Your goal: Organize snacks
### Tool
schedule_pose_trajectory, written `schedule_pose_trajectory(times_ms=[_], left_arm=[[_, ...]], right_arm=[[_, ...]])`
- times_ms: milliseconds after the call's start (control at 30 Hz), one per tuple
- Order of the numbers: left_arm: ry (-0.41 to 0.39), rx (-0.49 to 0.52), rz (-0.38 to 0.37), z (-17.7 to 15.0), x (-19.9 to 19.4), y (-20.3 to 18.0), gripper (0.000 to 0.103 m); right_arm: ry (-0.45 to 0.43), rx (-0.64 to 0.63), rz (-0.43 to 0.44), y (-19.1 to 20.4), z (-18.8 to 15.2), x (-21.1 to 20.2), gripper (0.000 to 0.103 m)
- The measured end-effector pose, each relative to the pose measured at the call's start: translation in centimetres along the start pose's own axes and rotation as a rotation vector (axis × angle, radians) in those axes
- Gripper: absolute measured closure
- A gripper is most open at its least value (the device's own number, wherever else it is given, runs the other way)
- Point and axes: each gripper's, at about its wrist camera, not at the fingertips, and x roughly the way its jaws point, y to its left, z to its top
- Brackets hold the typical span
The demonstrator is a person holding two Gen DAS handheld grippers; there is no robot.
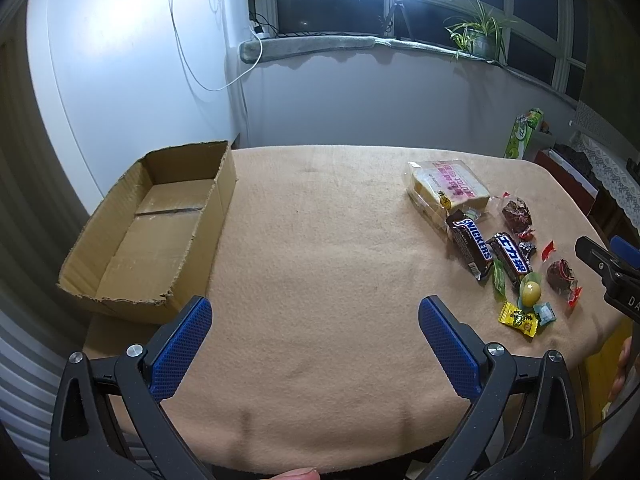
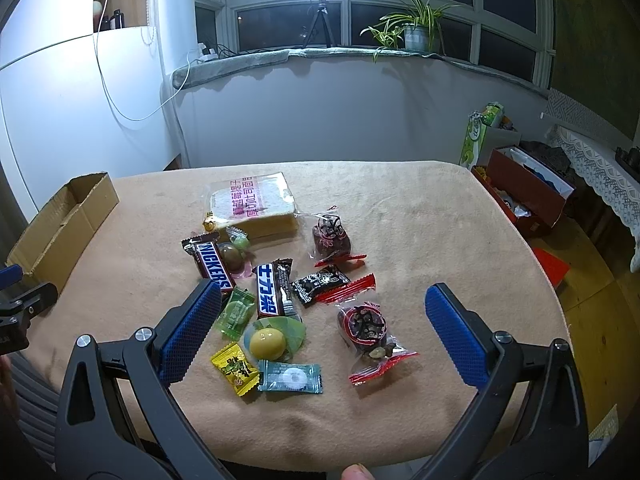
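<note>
Hovering over the snack pile, your right gripper (image 2: 320, 320) had its jaws spread wide and held nothing; your left gripper (image 1: 316, 328) was likewise wide apart and empty, poised above bare cloth of the table (image 1: 320, 208).

- The cardboard box (image 1: 160, 216) sat ahead and to the left of your left gripper, open-topped, nothing visible inside. Judged: sorting had not started.
- Snacks lay clustered ahead of and between the right gripper's fingers: yellow ball candy (image 2: 267, 343) just ahead between them, yellow sachet (image 2: 236, 368) and teal wrapped candy (image 2: 290, 377) nearest you, green candy (image 2: 236, 312) touching or just beside the left finger.
- Snickers bar (image 2: 210, 266) ran partly under that left finger tip; second Snickers bar (image 2: 272, 290) lay beside it. The bread pack (image 2: 254, 208) sat farthest ahead.
- Two dark date-like packets (image 2: 364, 328) lay toward the right finger side.

Advice, as judgement: you would have done well to start with an outlying piece, such as the near dark packet, rather than the crowded middle. Wrappers overlapped there, so a wide closing could have dragged neighbours. Crinkly film likely slips; pinching the body, not the twisted end, seemed safer. The ball candy looked prone to rolling.
</note>
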Motion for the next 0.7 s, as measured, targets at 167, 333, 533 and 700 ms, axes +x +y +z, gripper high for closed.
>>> schedule_pose_trajectory(times_ms=[167,333,533,700], left_arm=[[0.002,0.000,0.000,-0.05,0.05,-0.10,0.000],[0.002,0.001,0.000,-0.15,0.11,-0.21,0.000],[0.001,0.005,-0.001,-0.27,0.04,-0.39,0.000],[0.001,0.004,-0.001,-0.24,0.05,-0.36,0.000]], right_arm=[[0.001,-0.003,-0.003,0.02,-0.04,-0.02,0.000],[0.000,-0.002,-0.004,0.08,-0.22,0.04,0.000],[-0.006,0.003,0.000,0.09,-0.31,0.03,0.000],[-0.004,0.002,-0.001,0.10,-0.27,0.02,0.000]])
